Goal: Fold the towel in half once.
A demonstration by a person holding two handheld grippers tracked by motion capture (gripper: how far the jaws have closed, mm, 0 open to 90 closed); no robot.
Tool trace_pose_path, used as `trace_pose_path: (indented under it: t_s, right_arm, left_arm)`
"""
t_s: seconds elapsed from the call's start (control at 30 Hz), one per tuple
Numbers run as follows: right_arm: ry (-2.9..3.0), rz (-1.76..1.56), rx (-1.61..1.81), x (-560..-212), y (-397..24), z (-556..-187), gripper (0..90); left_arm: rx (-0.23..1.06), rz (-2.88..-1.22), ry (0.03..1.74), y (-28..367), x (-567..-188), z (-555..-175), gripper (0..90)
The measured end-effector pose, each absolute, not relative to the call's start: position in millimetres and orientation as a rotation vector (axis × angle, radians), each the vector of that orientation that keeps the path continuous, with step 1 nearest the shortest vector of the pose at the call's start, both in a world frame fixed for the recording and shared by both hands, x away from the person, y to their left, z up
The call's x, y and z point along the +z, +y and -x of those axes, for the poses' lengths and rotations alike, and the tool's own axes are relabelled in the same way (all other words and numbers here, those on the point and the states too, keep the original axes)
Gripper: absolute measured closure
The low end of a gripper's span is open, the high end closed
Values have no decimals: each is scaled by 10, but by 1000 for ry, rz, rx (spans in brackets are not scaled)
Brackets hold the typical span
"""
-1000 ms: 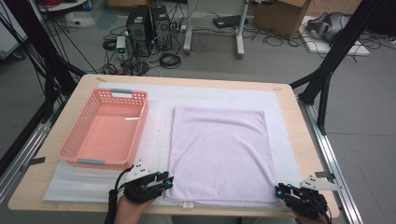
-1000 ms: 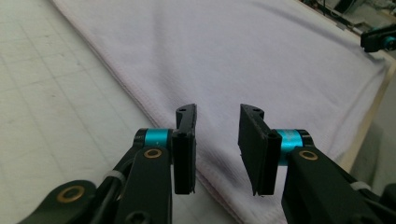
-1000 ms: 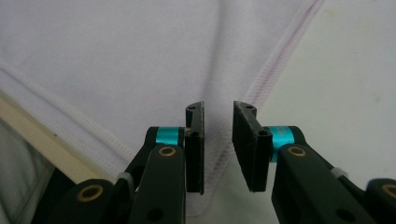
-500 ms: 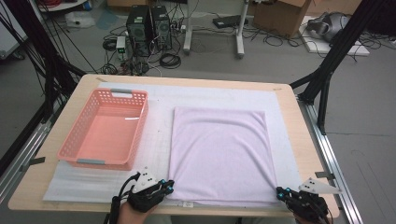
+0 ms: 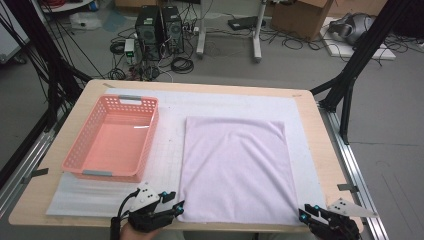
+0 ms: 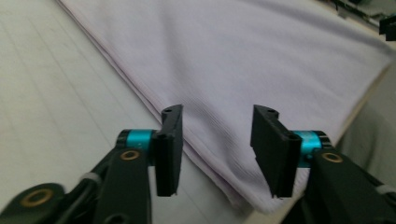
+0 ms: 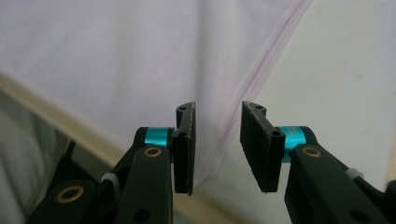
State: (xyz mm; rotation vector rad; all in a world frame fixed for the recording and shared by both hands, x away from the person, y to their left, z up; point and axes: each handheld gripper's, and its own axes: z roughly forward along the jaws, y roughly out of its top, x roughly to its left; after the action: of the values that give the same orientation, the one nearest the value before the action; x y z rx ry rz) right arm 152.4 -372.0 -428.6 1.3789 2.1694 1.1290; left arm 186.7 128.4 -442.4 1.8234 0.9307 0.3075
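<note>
Both grippers, left (image 5: 176,206) and right (image 5: 303,214), sit at the flat lilac rectangular cloth's (image 5: 235,167) near corners, jaws just reopened, gripping nothing.

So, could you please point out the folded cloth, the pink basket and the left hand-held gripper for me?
folded cloth (image 5: 235,167), high view, middle of its top face.
pink basket (image 5: 71,155), high view, its left wall.
left hand-held gripper (image 6: 217,147), left gripper view, midway between its open fingertips, over the cloth's corner.
</note>
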Motion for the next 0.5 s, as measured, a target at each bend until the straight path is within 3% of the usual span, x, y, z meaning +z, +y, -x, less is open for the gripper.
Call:
trace_pose_path:
  t_s: [0.13,0.5]
  right_arm:
    - [2047,-1371,1181,-4211,-3773,-1738,679]
    - [2010,-1429,1091,-4341,-3632,-2898,751]
  left_arm:
    - [316,-1762,937,1345,-4418,-2032,529]
    - [319,-1738,914,1339,-4403,-2558,511]
